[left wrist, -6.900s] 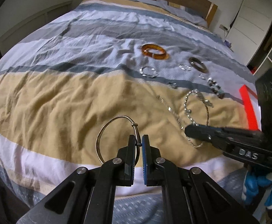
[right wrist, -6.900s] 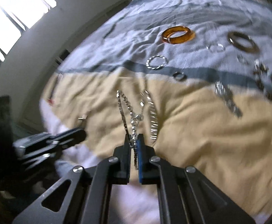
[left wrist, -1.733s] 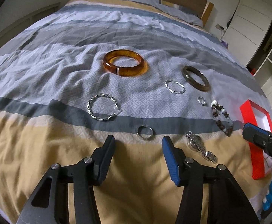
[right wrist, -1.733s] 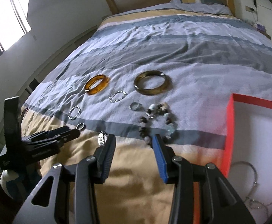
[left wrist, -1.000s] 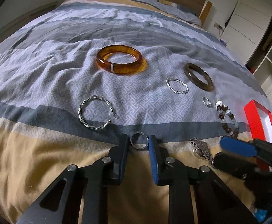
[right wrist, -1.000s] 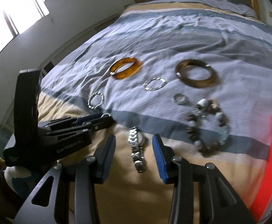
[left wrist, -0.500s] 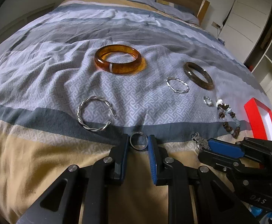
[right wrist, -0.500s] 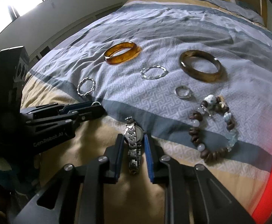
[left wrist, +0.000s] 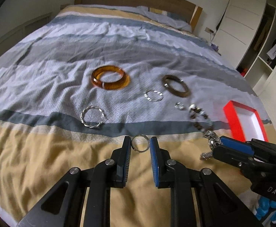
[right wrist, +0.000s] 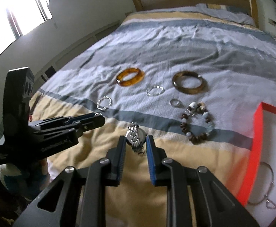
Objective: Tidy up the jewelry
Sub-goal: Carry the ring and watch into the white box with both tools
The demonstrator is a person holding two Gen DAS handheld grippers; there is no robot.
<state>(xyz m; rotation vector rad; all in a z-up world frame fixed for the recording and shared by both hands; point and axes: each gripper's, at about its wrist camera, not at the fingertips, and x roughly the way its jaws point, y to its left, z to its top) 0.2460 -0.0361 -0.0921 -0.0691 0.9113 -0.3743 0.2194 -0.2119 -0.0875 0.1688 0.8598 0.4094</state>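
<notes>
Amber bangle (left wrist: 109,77); silver watch (right wrist: 135,137); red box (left wrist: 232,121); striped blue-tan bedspread (left wrist: 43,151).

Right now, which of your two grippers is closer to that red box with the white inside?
Right. The right gripper, clamped on the silver watch, sits just beside the red box; the left gripper holds a small ring further away.

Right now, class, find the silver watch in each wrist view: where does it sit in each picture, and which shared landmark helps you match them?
Left wrist view: the silver watch is at lower right, pinched at the right gripper tips, below the beaded bracelet.
Right wrist view: the watch is at lower centre, between the right gripper's fingers.
Shared landmark: the amber bangle, upper centre in both.
</notes>
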